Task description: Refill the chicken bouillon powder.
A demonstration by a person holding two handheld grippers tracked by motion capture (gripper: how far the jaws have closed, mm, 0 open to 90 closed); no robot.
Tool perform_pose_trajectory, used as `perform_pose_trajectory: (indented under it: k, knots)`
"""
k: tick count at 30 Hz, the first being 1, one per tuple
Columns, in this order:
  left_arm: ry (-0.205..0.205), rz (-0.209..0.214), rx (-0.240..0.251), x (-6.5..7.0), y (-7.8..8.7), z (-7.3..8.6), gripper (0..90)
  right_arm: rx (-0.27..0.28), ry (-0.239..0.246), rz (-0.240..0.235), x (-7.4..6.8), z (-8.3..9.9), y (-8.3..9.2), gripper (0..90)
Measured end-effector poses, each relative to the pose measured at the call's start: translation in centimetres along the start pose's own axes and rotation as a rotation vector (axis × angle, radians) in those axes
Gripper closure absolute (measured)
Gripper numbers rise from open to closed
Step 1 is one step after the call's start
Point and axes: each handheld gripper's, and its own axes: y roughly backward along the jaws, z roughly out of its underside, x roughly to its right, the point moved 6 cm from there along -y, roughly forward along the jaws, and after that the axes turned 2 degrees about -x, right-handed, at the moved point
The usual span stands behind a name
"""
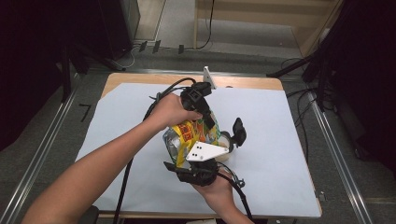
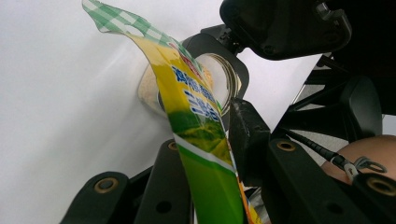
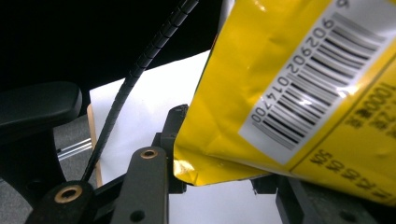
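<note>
Centre of the high view: yellow snack bag (image 1: 194, 135) over the white sheet (image 1: 280, 140). Left gripper (image 2: 205, 154) clamped on its edge; right gripper (image 3: 219, 172) narrowly closed on its lower corner.

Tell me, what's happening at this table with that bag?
A person works a hand-held gripper in each hand over a white-covered table. Both grippers clamp the same yellow snack bag: the left gripper pinches its thin edge, the right gripper grips a corner near the barcode. A small tan tub stands close behind the bag.
</note>
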Motion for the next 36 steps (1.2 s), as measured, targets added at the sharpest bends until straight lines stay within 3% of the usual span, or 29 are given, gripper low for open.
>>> perform_pose_trajectory:
  k: [36]
  knots:
    - [-0.008, 0.004, 0.031, 0.37, -0.02, -0.46, 78.9, -0.011, 0.016, 0.016, 0.45, 0.22, 0.13, 66.3]
